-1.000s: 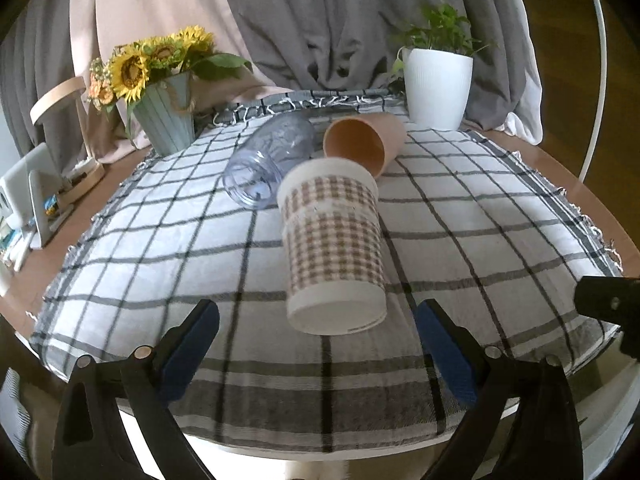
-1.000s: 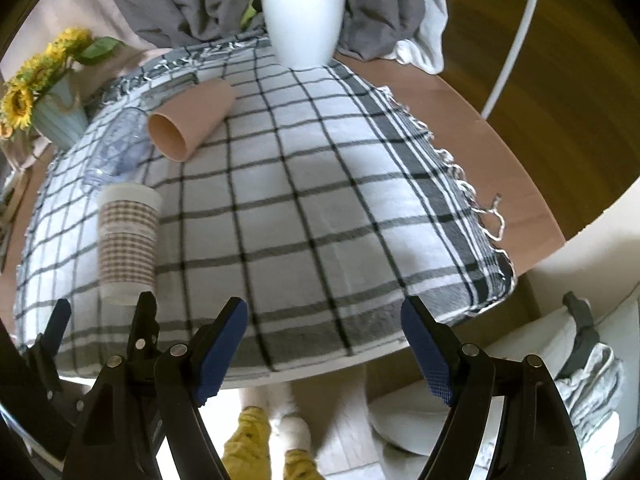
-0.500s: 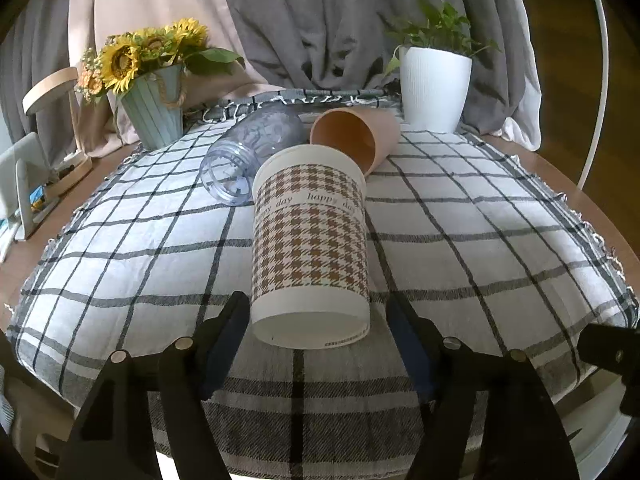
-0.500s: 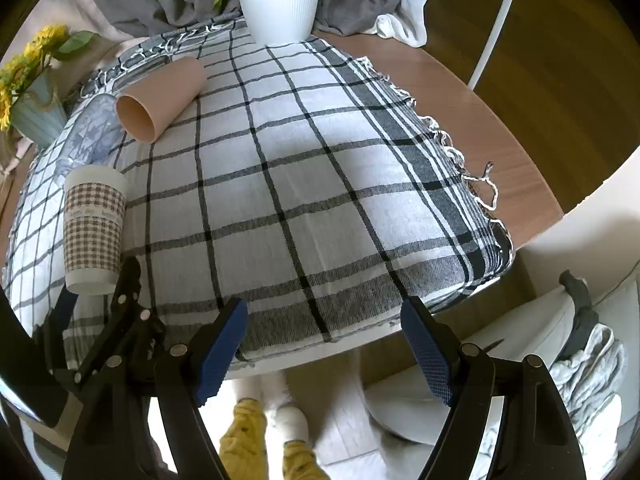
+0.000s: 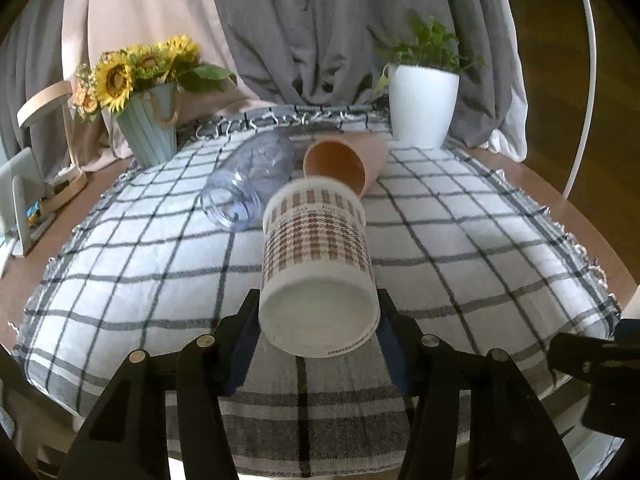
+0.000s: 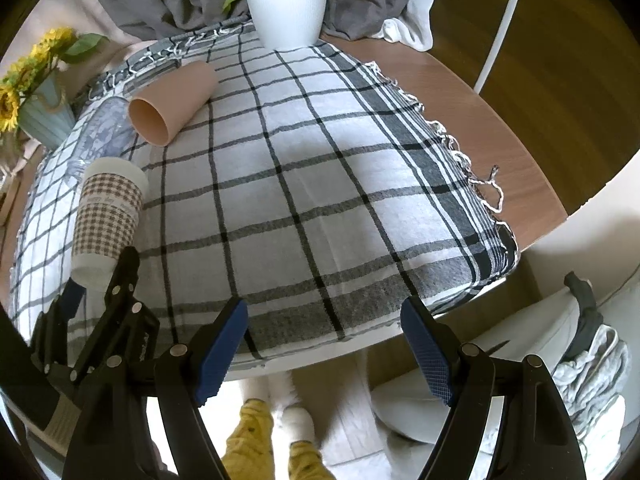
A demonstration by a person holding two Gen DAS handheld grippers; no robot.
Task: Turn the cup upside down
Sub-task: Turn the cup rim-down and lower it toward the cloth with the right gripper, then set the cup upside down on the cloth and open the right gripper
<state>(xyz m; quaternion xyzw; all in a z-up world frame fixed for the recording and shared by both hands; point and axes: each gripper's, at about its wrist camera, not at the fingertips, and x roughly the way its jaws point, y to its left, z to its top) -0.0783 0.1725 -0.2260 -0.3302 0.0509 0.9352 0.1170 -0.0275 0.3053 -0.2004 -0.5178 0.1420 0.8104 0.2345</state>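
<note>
A houndstooth-patterned paper cup (image 5: 316, 264) is tilted, its white base toward the camera, above the checked cloth (image 5: 460, 248). My left gripper (image 5: 318, 340) is shut on the cup near its base, one blue pad on each side. The cup also shows in the right wrist view (image 6: 106, 216) at the left, with the left gripper (image 6: 96, 280) on it. My right gripper (image 6: 324, 348) is open and empty, past the table's front edge above the floor.
A clear plastic cup (image 5: 250, 184) and a tan cup (image 5: 344, 160) lie on their sides behind the held cup. A white plant pot (image 5: 422, 108) stands at the back right and a sunflower vase (image 5: 150, 128) at the back left.
My left gripper moved forward and closed on the patterned cup's base, then lifted and tilted it. My right gripper stayed open near the table edge.
</note>
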